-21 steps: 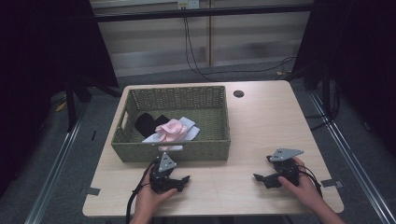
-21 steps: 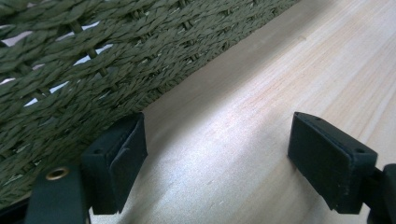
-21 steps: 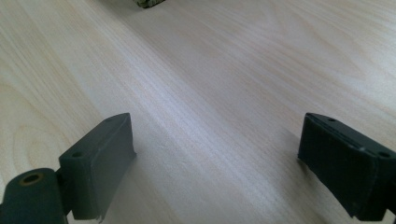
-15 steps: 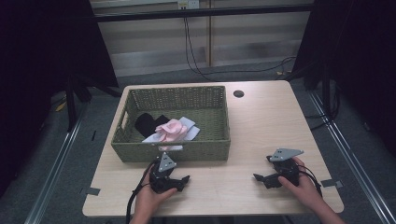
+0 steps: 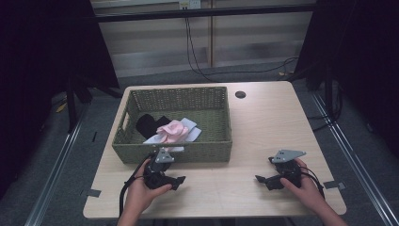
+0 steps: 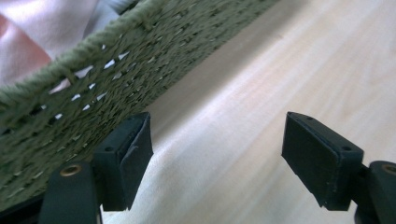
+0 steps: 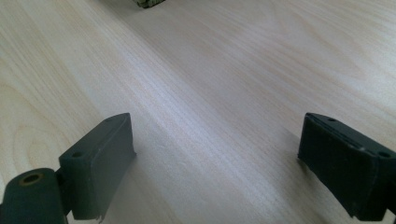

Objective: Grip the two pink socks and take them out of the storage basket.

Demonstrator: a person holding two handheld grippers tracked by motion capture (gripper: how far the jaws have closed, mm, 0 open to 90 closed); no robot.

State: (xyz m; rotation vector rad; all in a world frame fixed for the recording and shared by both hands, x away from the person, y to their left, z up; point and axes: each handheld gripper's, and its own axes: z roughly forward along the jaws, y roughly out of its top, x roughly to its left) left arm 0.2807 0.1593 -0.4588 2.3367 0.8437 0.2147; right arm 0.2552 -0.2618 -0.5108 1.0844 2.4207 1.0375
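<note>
A green woven basket [image 5: 210, 144] stands on the left half of the pale wooden table [image 5: 263, 122]. Inside it lie a pink cloth [image 5: 172, 130], a white cloth [image 5: 192, 127] and a black cloth [image 5: 147, 123]. My left gripper [image 5: 177, 181] rests on the table just in front of the basket's near wall, open with nothing between its jaws. In the left gripper view [image 6: 217, 158] the basket wall [image 6: 93, 88] runs close along the left, with pink cloth [image 6: 28, 42] above its rim. My right gripper [image 5: 262, 181] lies open on the table at the front right [image 7: 215, 163], over bare wood.
A dark round hole [image 5: 240, 94] sits in the table near its far edge. Cables [image 5: 197, 56] hang behind the table. Grey tape tabs [image 5: 92, 192] mark the front corners. Dark curtains stand on both sides.
</note>
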